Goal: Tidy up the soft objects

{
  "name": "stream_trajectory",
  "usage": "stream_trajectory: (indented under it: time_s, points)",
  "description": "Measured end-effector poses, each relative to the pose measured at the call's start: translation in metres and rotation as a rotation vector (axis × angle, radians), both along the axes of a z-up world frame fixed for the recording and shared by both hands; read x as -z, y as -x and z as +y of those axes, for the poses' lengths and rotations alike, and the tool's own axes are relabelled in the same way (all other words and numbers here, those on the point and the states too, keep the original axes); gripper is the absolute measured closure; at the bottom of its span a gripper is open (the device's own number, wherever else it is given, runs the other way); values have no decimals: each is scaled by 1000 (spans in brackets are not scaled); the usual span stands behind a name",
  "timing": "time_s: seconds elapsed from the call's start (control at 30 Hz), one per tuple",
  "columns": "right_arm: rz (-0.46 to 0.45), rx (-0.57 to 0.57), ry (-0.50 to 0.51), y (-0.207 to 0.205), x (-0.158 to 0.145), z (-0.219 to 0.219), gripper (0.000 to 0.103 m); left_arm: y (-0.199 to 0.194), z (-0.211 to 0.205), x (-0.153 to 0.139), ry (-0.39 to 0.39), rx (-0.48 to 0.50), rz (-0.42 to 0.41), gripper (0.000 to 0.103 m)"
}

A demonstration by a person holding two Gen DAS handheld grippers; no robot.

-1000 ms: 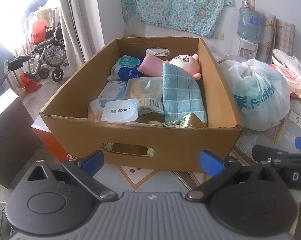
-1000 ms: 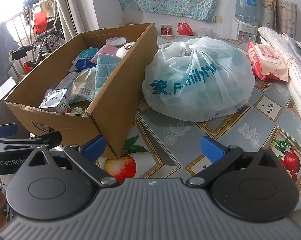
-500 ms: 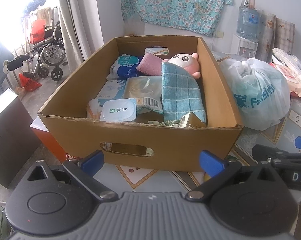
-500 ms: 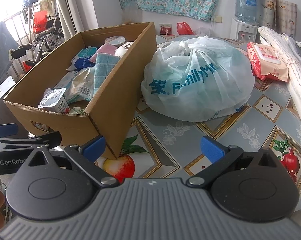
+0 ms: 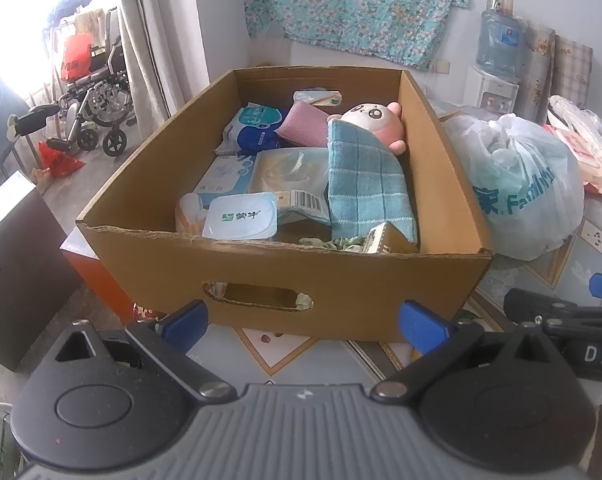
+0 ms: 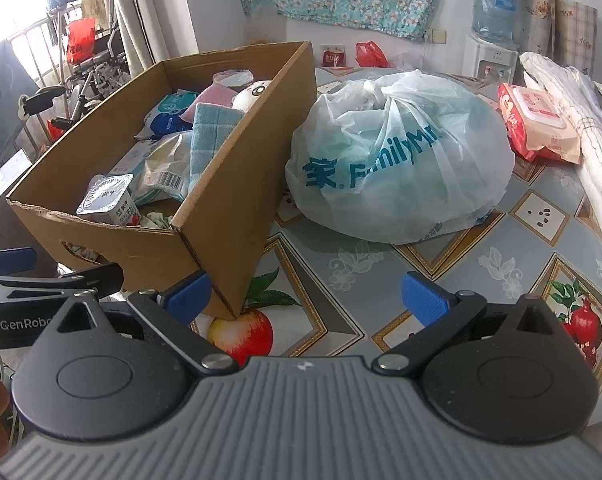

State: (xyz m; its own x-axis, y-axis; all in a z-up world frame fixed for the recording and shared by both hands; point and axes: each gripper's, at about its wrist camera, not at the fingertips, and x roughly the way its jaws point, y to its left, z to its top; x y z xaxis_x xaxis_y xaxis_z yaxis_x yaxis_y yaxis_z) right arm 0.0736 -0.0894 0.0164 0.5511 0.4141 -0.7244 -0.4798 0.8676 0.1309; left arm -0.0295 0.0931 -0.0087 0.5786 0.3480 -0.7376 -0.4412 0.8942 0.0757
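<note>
An open cardboard box (image 5: 341, 284) (image 6: 237, 176) stands on the table. In it lie a blue checked towel (image 5: 365, 184) (image 6: 209, 136), a pink-and-white plush toy (image 5: 375, 120) (image 6: 253, 94), a pink sponge cloth (image 5: 305, 124), a yogurt cup (image 5: 241, 220) (image 6: 109, 200) and several packets. My left gripper (image 5: 303, 322) is open and empty just in front of the box's near wall. My right gripper (image 6: 307, 298) is open and empty by the box's near right corner.
A tied white plastic bag (image 6: 397, 164) (image 5: 521, 184) sits right of the box. A wet-wipes pack (image 6: 537, 120) and a rolled cloth (image 6: 581, 120) lie at the far right. The table has a fruit-patterned cover (image 6: 481, 272). A wheelchair (image 5: 93, 100) stands on the floor to the left.
Both grippers have drifted slightly closer to the box. Both stay open and empty; nothing in the box has moved.
</note>
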Motion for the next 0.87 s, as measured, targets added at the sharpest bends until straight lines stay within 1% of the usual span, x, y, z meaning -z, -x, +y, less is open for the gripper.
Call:
stream_trajectory:
  time_s: [0.87]
  points:
    - [2,-6,4,0,1,3,1,3,1,0,12,-13,1,1]
